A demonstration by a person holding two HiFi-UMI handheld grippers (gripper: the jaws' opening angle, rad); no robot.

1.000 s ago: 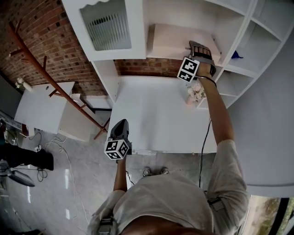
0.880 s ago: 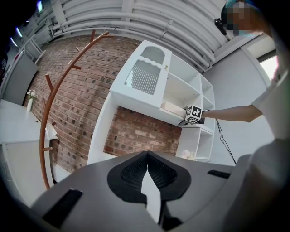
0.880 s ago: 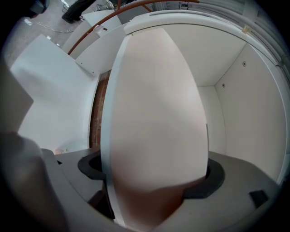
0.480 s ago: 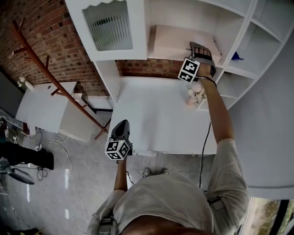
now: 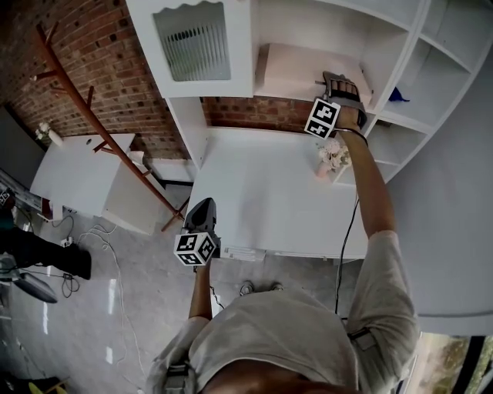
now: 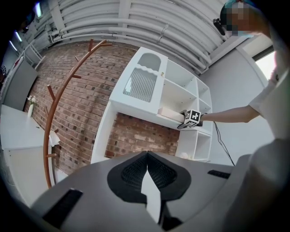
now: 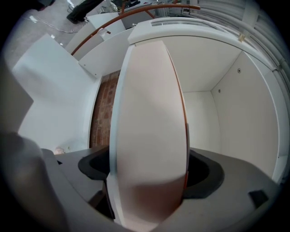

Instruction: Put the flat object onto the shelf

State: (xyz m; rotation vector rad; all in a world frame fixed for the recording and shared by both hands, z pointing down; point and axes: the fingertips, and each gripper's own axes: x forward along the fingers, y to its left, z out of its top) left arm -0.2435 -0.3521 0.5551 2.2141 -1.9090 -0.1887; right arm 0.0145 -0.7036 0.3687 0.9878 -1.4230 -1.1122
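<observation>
The flat object (image 5: 296, 65) lay inside the open shelf (image 5: 308, 23) compartment above the desk's (image 5: 262, 200) back edge, so the placing looked nearly done. The right gripper (image 5: 336, 79) was clamped on its near end, jaws pressed against both faces. What seemed left was letting go and pulling clear. The left gripper (image 5: 202, 217), jaws together on nothing, hung off the desk's front left corner

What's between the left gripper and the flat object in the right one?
In the head view, only bare tabletop and brick wall separate left gripper from flat object; flowers sit aside.
</observation>
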